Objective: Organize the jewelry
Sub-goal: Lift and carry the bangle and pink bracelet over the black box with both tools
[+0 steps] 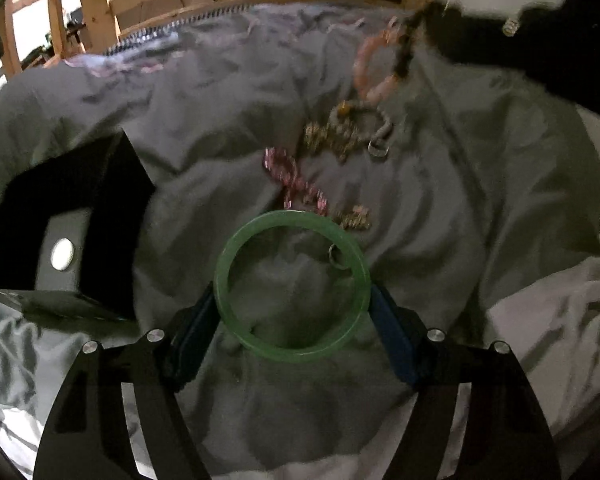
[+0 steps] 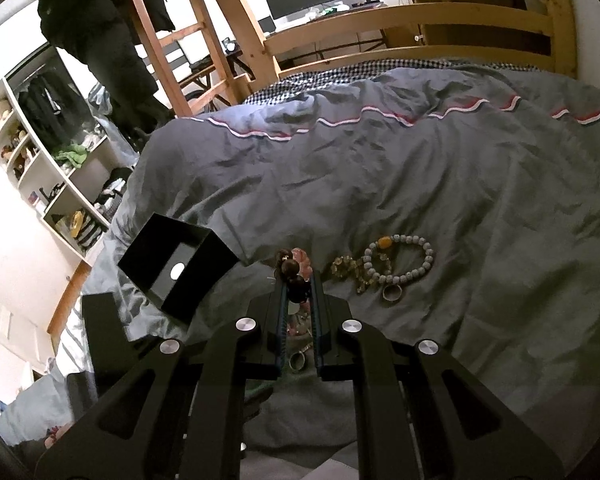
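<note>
My left gripper (image 1: pixel 293 292) is shut on a green jade bangle (image 1: pixel 236 240), holding it by its sides above the grey duvet. An open black box (image 1: pixel 104 184) sits to its left; it also shows in the right wrist view (image 2: pixel 216 256). My right gripper (image 2: pixel 297 280) is shut on a dark brown bead bracelet (image 2: pixel 289 268), lifted off the bed; it hangs at top right of the left wrist view (image 1: pixel 404 52). On the duvet lie a pink bracelet (image 1: pixel 296 180), a gold chip bracelet (image 2: pixel 350 268), a white bead bracelet (image 2: pixel 400 258) and a silver ring (image 2: pixel 392 293).
A peach bead bracelet (image 1: pixel 370 68) lies further back. A small ring (image 1: pixel 338 258) lies seen through the bangle. The wooden bed frame (image 2: pixel 412 20) runs along the far edge, a ladder (image 2: pixel 168 36) and shelves (image 2: pixel 60 184) stand to the left.
</note>
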Motion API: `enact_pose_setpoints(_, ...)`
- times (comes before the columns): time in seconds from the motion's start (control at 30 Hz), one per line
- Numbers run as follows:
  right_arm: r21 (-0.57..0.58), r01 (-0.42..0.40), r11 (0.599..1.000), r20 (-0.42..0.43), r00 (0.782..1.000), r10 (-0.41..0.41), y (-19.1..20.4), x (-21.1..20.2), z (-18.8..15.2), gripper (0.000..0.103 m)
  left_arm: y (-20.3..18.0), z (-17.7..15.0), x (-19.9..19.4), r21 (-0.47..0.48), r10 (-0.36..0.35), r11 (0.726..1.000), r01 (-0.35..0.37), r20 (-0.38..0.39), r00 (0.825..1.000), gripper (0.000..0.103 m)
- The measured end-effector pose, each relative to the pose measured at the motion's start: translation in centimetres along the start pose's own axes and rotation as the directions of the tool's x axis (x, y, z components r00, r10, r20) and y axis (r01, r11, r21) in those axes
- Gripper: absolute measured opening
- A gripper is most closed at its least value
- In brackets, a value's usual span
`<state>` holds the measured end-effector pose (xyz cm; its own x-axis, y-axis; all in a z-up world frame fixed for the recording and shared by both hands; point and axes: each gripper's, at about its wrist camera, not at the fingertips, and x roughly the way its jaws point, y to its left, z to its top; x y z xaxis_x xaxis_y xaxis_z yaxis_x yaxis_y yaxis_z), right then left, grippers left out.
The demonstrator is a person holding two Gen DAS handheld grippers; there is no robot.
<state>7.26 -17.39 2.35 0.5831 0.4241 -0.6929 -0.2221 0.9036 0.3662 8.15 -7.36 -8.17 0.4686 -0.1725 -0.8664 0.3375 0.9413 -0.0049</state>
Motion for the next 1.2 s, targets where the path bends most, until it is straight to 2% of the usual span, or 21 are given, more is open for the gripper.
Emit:
enact_pose_setpoints(0.17,-0.008,-0.017,1.0,0.015,1.0,0.017,0.6,-0.5,0.2,0.011,0.9,0.7,-3.1,-0.028,-0.001,1.0,0.002,0.059,0.998,0.072)
enact_pose_setpoints(0.27,-0.01,-0.031,0.999,0.019,0.999,0.031,1.0,-0.7,0.4,0.011,2.9,1.3,-4.5,-0.061,0.008,0.998,-0.003,0.091,0.996,0.072)
enact_pose_setpoints(0.4,0.001,-0.069,0.998,0.016,0.998,0.069,1.5,-0.6,0.4,0.011,4.7,1.7,-5.8,-0.104,0.029,0.994,-0.018,0.109,0.994,0.073)
enact_pose_setpoints(0.5,-0.012,-0.054,0.998,-0.003,0.999,0.054,1.8,-0.2,0.2,0.011,5.9,1.7,-6.4,-0.128,0.048,0.991,-0.033,0.122,0.991,0.073)
enact_pose_setpoints(0.63,-0.034,0.009,0.999,-0.084,0.996,-0.012,1.5,1.6,-0.5,0.011,7.1,1.8,-7.0,-0.154,0.068,0.987,-0.047,0.133,0.989,0.073)
enact_pose_setpoints(0.73,-0.072,0.114,0.991,-0.177,0.976,-0.125,0.8,3.9,-1.9,0.013,7.7,1.8,-7.4,-0.173,0.075,0.984,-0.05,0.142,0.987,0.073)
enact_pose_setpoints(0.83,-0.082,0.141,0.987,-0.221,0.963,-0.156,0.1,5.0,-2.6,0.013,7.9,1.7,-7.6,-0.174,0.081,0.983,-0.055,0.145,0.986,0.073)
enact_pose_setpoints(1.03,-0.03,0.065,0.997,-0.09,0.994,-0.067,0.2,2.1,-1.3,0.012,8.4,1.7,-8.0,-0.174,0.082,0.983,-0.055,0.154,0.985,0.073)
enact_pose_setpoints(1.2,0.016,-0.019,1.0,-0.01,1.0,0.019,1.2,0.3,0.4,0.012,9.5,1.7,-8.9,-0.189,0.094,0.98,-0.061,0.169,0.981,0.073)
